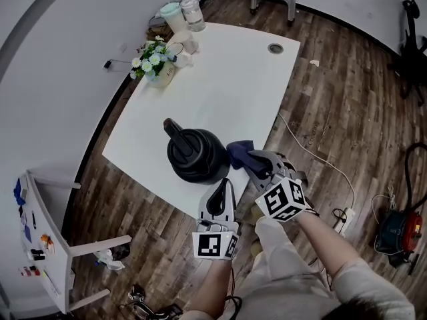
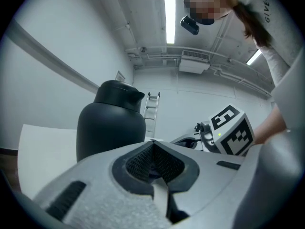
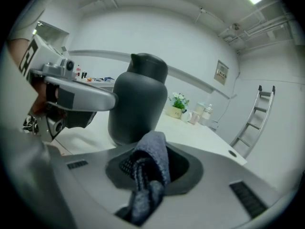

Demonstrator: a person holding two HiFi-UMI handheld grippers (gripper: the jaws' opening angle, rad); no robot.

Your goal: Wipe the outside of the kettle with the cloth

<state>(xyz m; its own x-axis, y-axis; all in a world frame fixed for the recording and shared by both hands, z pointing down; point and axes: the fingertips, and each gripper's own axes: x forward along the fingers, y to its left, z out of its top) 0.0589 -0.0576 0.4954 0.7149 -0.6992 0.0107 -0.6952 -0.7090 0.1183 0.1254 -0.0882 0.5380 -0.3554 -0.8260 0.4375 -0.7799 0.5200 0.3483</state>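
Observation:
A black kettle (image 1: 197, 155) stands upright near the front edge of the white table (image 1: 227, 92). My right gripper (image 1: 251, 157) is shut on a dark blue cloth (image 1: 238, 151), which sits close against the kettle's right side; whether it touches I cannot tell. In the right gripper view the cloth (image 3: 149, 166) bunches out of the jaws, with the kettle (image 3: 138, 99) just beyond. My left gripper (image 1: 223, 184) is shut on nothing, its tip just in front of the kettle. In the left gripper view the kettle (image 2: 112, 123) rises close ahead on the left.
A pot of flowers (image 1: 155, 63), a mug and jars (image 1: 183, 13) stand at the table's far end, near a cable grommet (image 1: 275, 48). A white chair (image 1: 50, 245) is at the left. A cable and power strip (image 1: 343, 219) lie on the wooden floor, beside a red vacuum (image 1: 400, 235).

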